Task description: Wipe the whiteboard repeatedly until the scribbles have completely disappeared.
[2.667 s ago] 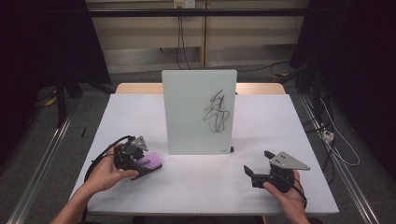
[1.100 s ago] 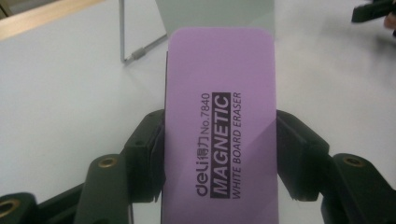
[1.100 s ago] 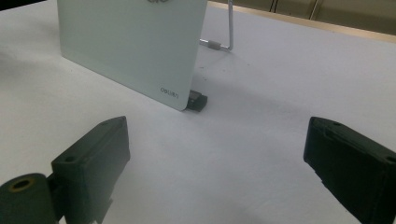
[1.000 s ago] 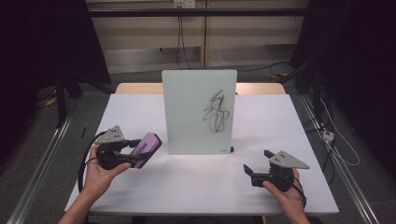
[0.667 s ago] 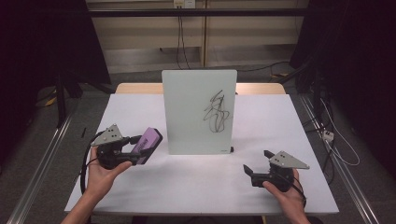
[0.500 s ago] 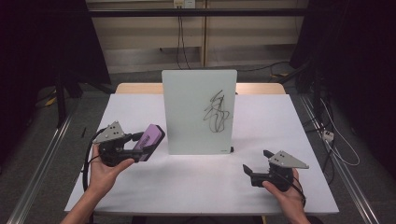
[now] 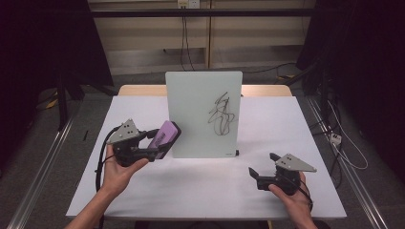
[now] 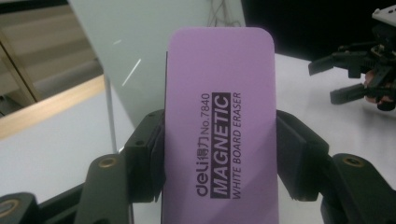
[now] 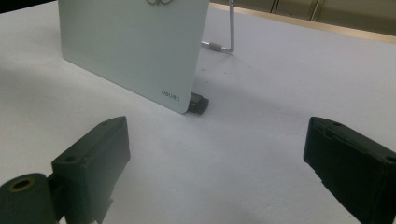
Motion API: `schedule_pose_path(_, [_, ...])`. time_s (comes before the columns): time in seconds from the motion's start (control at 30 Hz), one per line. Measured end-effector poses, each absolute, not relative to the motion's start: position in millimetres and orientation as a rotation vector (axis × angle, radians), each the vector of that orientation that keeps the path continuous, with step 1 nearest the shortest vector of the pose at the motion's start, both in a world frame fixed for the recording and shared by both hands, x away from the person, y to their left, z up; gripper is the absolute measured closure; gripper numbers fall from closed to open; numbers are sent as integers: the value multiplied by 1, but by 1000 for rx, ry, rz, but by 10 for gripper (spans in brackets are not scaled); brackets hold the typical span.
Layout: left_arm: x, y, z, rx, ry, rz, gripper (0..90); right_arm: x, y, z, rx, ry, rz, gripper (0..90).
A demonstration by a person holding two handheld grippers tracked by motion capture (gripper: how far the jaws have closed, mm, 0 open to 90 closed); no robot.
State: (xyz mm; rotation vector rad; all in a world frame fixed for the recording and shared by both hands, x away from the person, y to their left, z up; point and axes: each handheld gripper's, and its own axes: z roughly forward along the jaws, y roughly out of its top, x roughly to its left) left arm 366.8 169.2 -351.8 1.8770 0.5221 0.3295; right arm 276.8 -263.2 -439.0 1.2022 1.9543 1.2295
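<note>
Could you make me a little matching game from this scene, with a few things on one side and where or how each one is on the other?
Things:
1. purple eraser
2. whiteboard
3. right tongs
4. black scribble

States:
A. standing upright on the table
B. open, holding nothing
C. clamped in the left tongs
D. drawn on the board's right half

Pairs: 1-C, 2-A, 3-B, 4-D

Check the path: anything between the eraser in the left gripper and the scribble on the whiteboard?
Nothing visible. The left gripper holds the purple eraser at the whiteboard's left edge; the black scribble sits on the board's right half, with bare board face between them. The right gripper rests open, low to the right, clear of that path.
</note>
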Motion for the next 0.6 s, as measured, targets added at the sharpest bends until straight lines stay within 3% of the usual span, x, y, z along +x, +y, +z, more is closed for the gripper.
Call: schedule_pose_path(0.6, [375, 130, -330, 1861, 457, 393, 410, 275, -265, -439, 1194, 1968, 1249, 70])
